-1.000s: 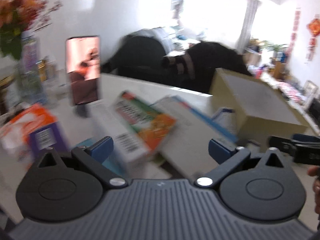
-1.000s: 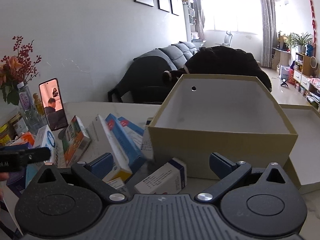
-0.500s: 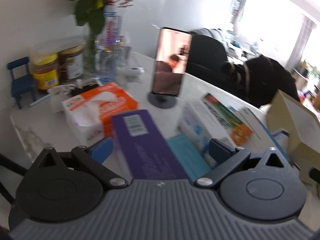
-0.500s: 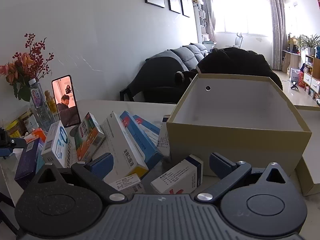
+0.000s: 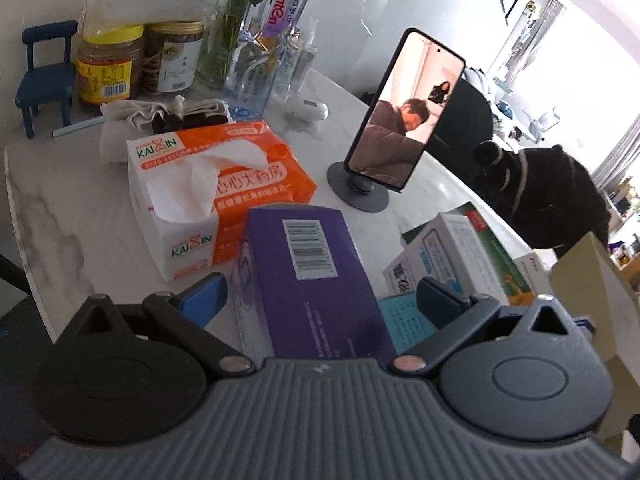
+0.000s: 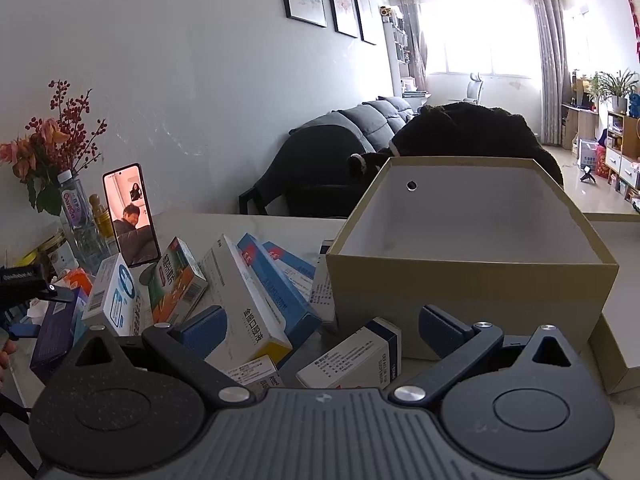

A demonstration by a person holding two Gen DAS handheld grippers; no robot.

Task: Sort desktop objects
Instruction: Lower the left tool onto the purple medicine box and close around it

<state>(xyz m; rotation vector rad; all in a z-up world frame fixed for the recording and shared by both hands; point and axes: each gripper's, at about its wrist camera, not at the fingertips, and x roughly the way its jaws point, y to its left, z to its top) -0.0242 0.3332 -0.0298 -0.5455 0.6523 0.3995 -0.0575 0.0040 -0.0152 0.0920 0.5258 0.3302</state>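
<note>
Through my left camera, my left tongs [image 5: 320,296] stand spread wide around one purple box [image 5: 308,280] with a white barcode label; neither pad touches it. It lies on the marble worktop [image 5: 60,200], touching one orange tissue pack [image 5: 216,196]. Two jars stand behind.

Through my right camera, my right tongs [image 6: 322,326] gape, holding nothing, above roughly eight medicine boxes [image 6: 248,300] heaped beside one open tan carton [image 6: 472,288].
</note>
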